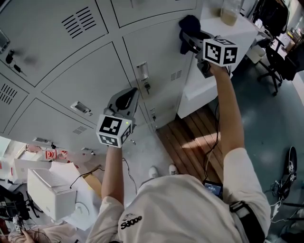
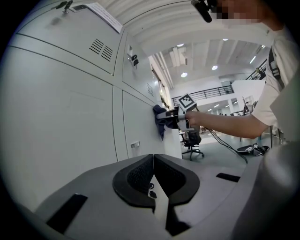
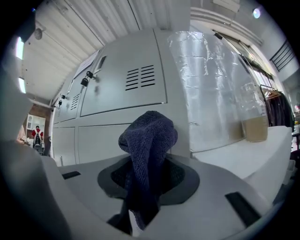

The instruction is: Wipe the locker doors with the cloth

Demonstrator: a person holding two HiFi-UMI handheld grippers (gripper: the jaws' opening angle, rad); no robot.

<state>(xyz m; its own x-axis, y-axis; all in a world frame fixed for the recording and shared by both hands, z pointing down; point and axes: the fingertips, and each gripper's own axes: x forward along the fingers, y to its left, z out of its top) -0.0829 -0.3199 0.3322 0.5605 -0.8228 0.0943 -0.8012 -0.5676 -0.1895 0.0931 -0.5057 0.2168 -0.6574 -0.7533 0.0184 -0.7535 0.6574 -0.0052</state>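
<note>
Locker doors of pale grey painted metal are filling most of the head view. The right tool is pinching a dark blue knitted cloth and holding it up at a door on the lockers' right end; whether it is pressing on the paint I cannot tell. The left tool is hanging pressed together and empty, near the lockers' middle doors. By my judgement the wipe is calling for flat, steady pressure, so that the bunched cloth and not the tool's tips is meeting the paint, with strokes steering round the vent slots and the small keyed latches. The doors are looking smooth and matt. Right of the lockers a white bench is carrying a clear jar of tan stuff. A wooden floor panel is lying at the lockers' foot, and a black office chair is standing beyond the bench.
</note>
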